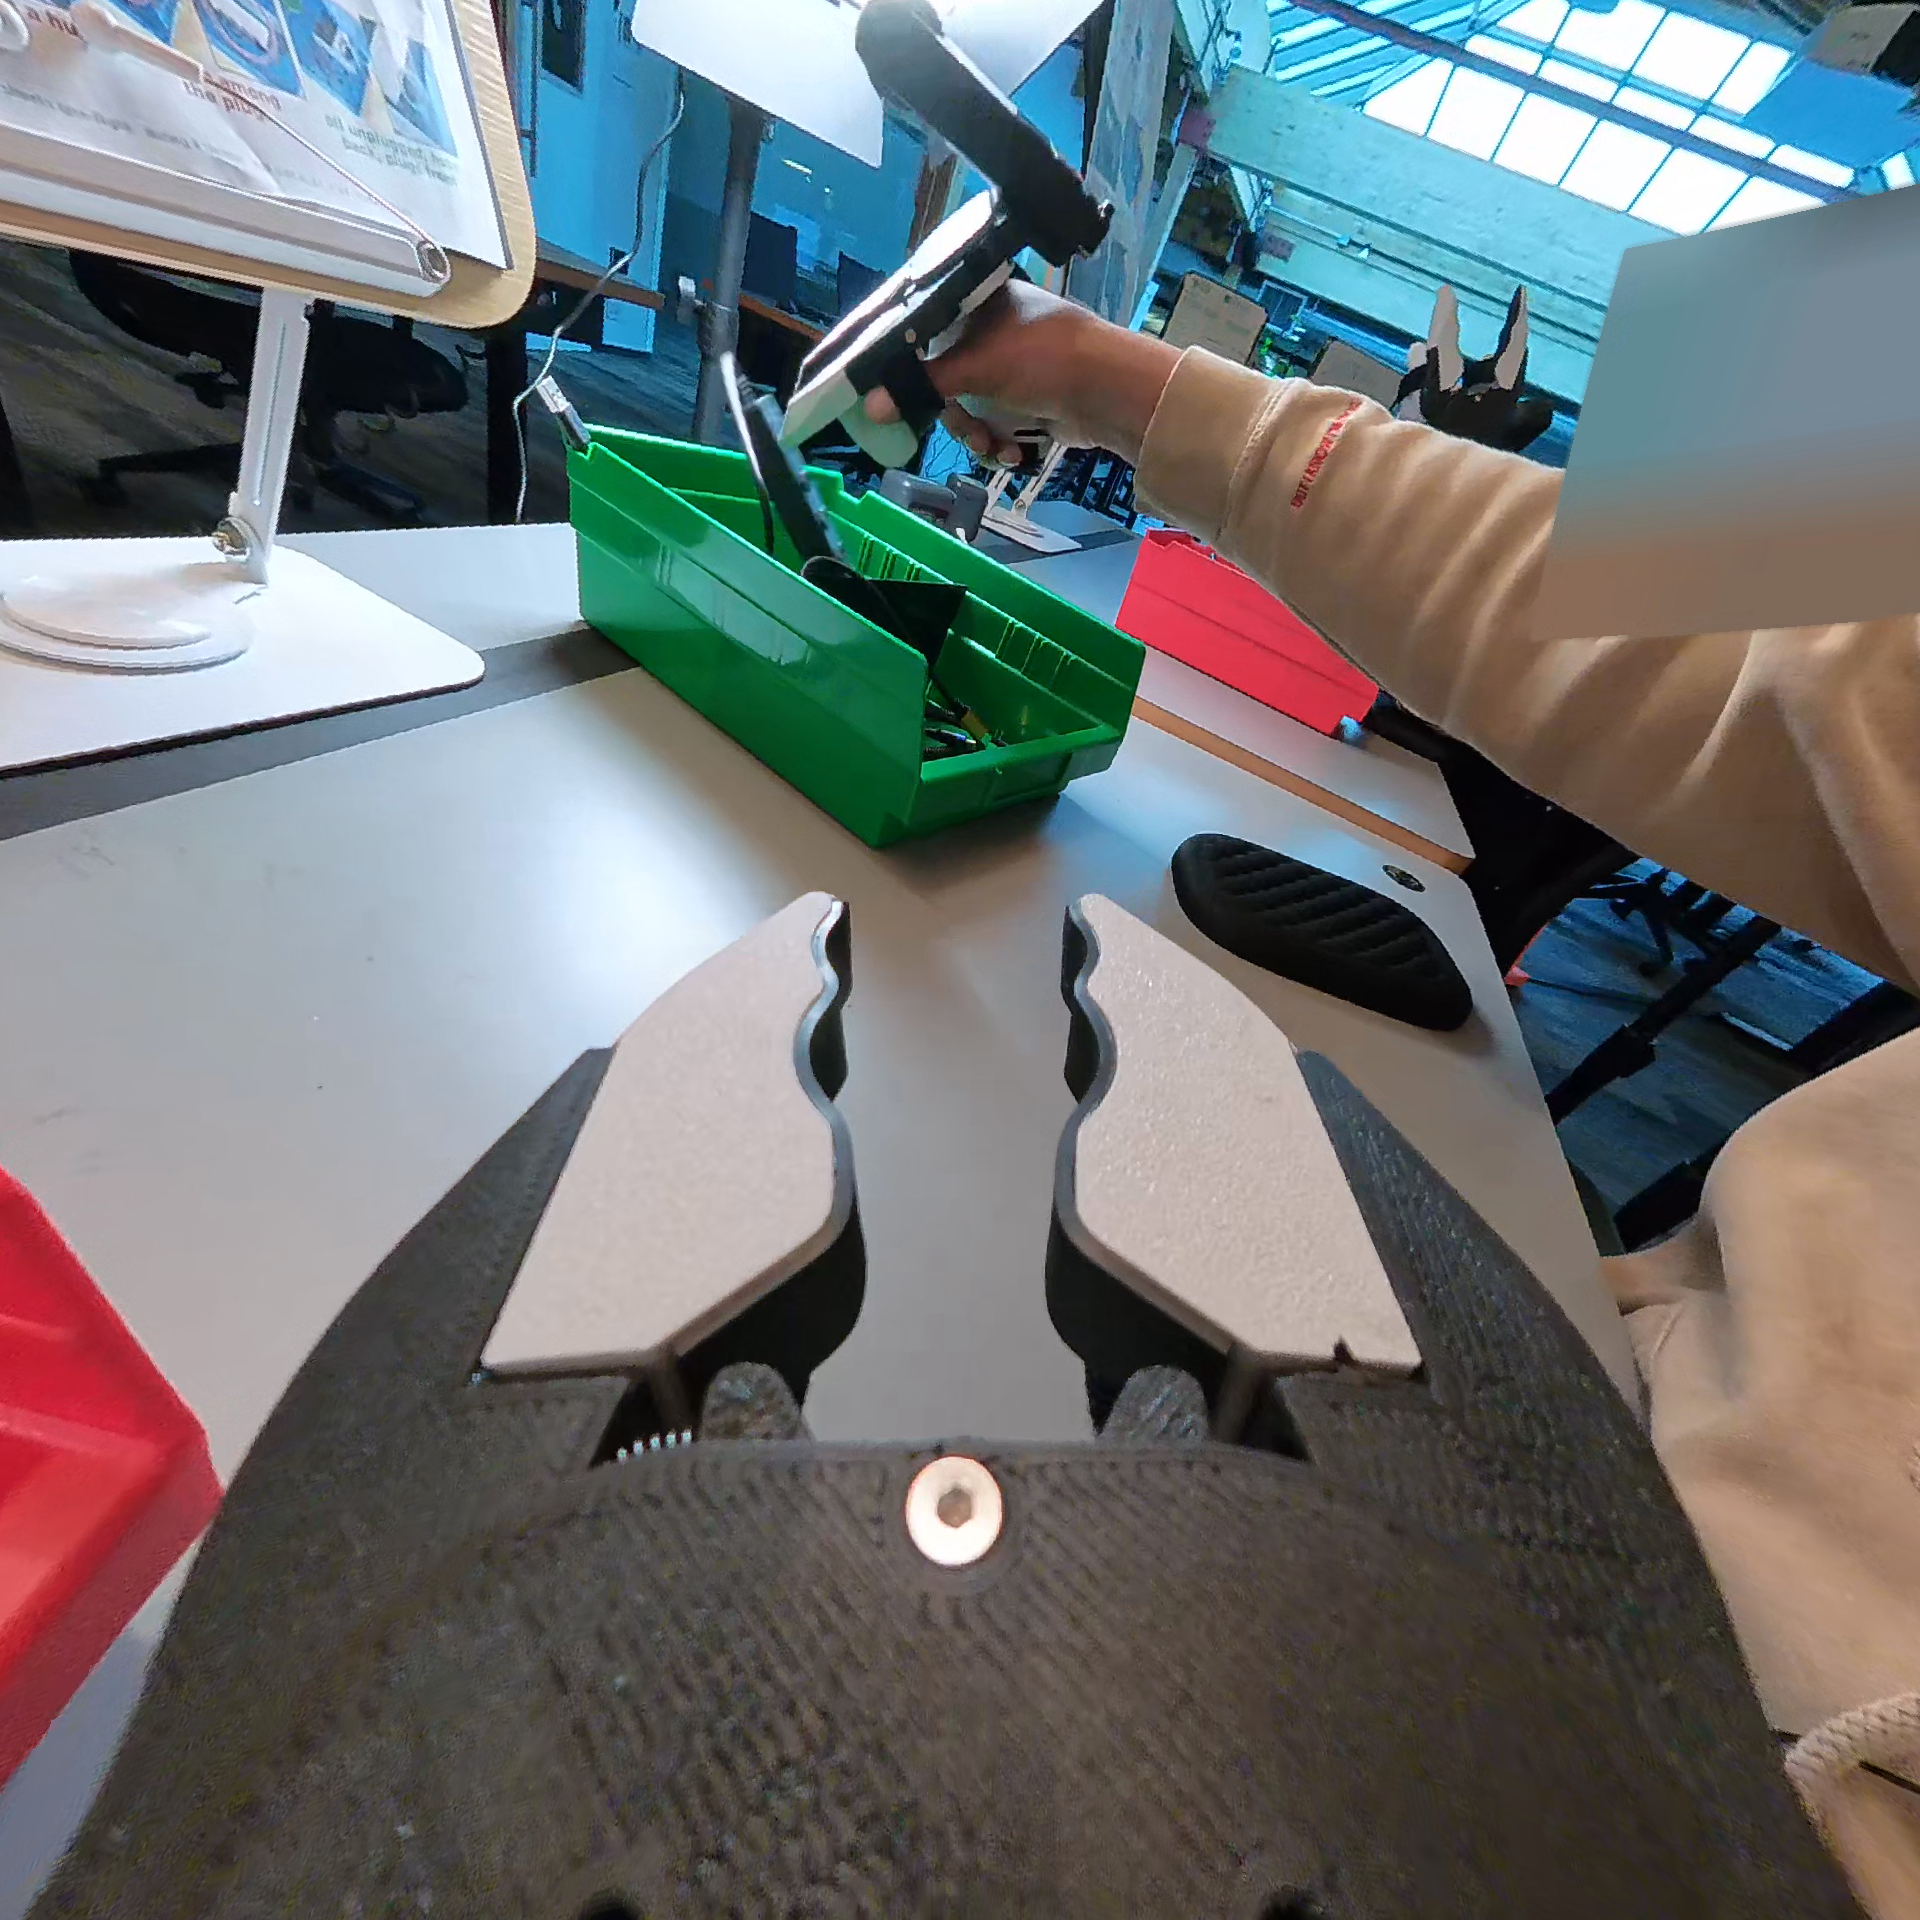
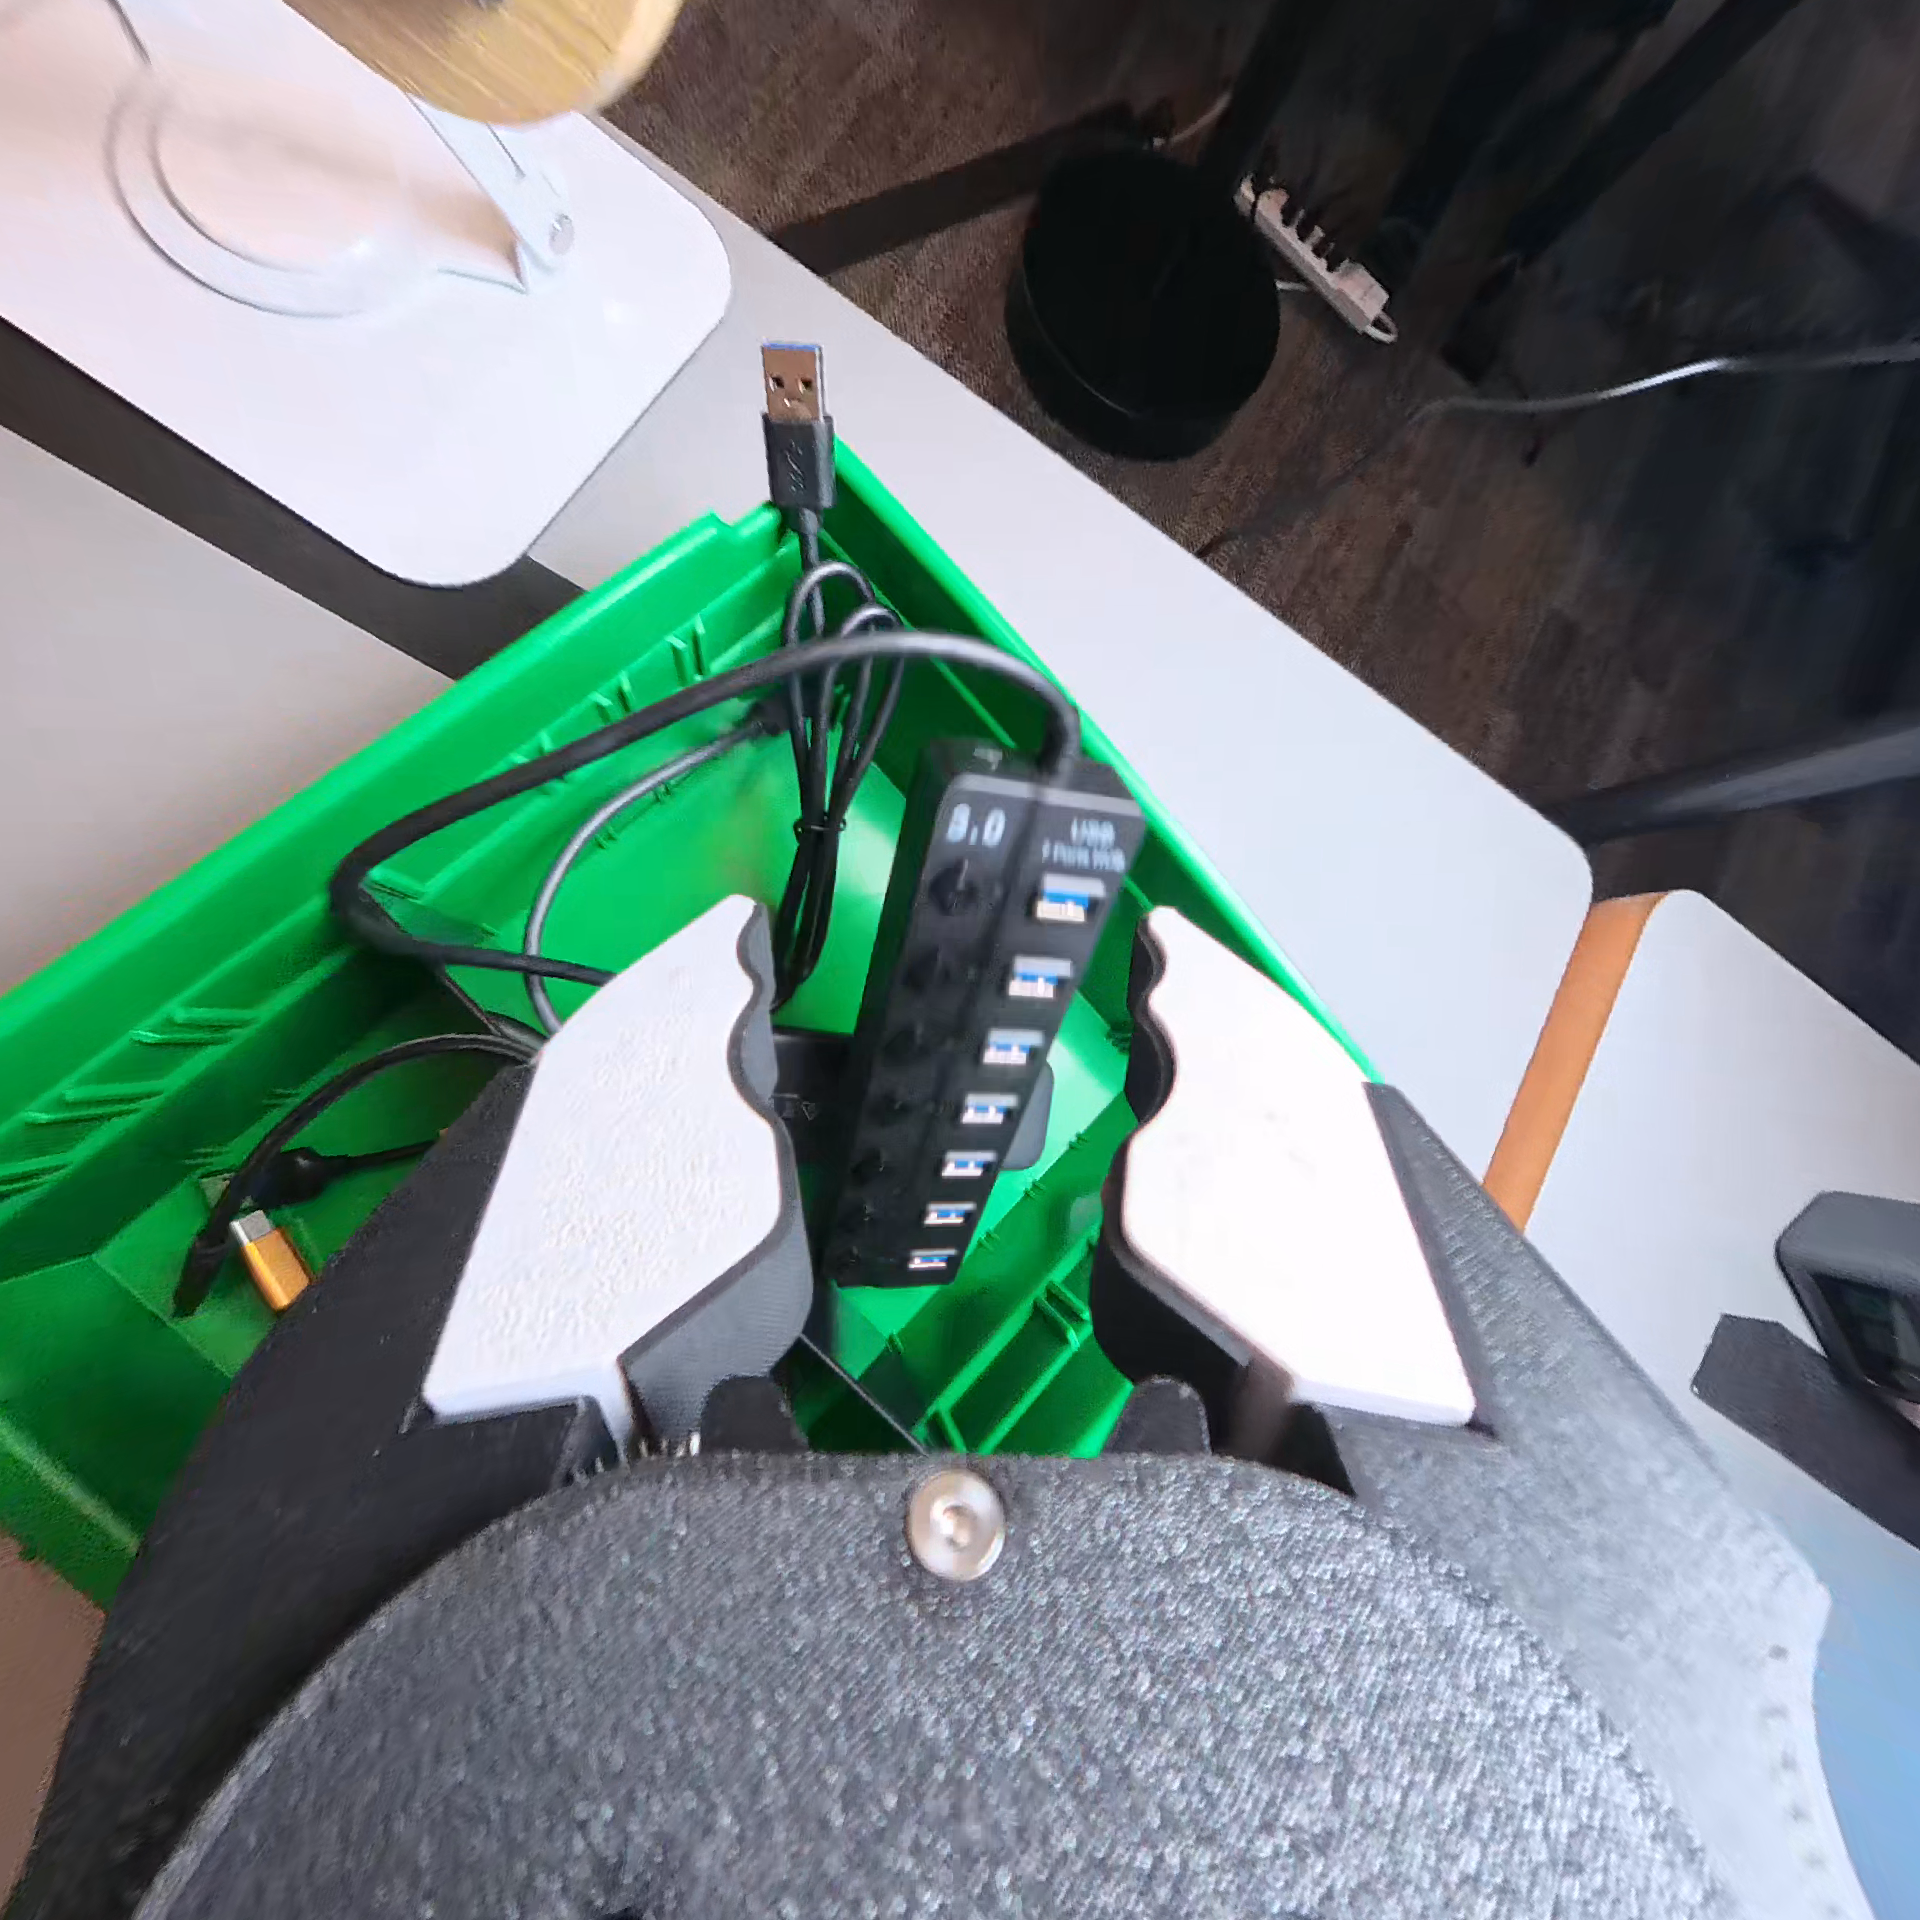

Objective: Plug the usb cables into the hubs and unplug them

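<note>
- The grey table [image 1: 312, 987] has a wide bare stretch in front of the left gripper; its right edge runs just past a black ribbed pad [image 1: 1320, 956] lying near that edge.
- A white stand base [image 1: 208, 665] takes up the table's far left part, close beside the green bin.
- The green bin [image 1: 748, 665] stands slantwise in the middle of the table, its far corner near the table's back edge, with bare surface along its near long side.
- A red bin [image 1: 1236, 634] sits beyond the green one toward the far right; another red bin [image 1: 73, 1455] shows at the near left edge of the left wrist view.
- The left gripper [image 1: 951, 997] hangs low over the bare table, fingers spread, nothing between them.
- The right gripper [image 2: 951, 997] is above the green bin [image 2: 260, 987], fingers spread either side of the black USB hub [image 2: 987, 1029]; whether they touch it I cannot tell.
- The hub stands tilted inside the bin, leaning toward its right wall, with its row of blue ports facing up.
- Black cables [image 2: 582, 769] loop across the bin's inside.
- One USB plug [image 2: 798, 416] pokes up over the bin's far corner.
- An orange-tipped connector [image 2: 268, 1262] lies on the bin floor at the left.
</note>
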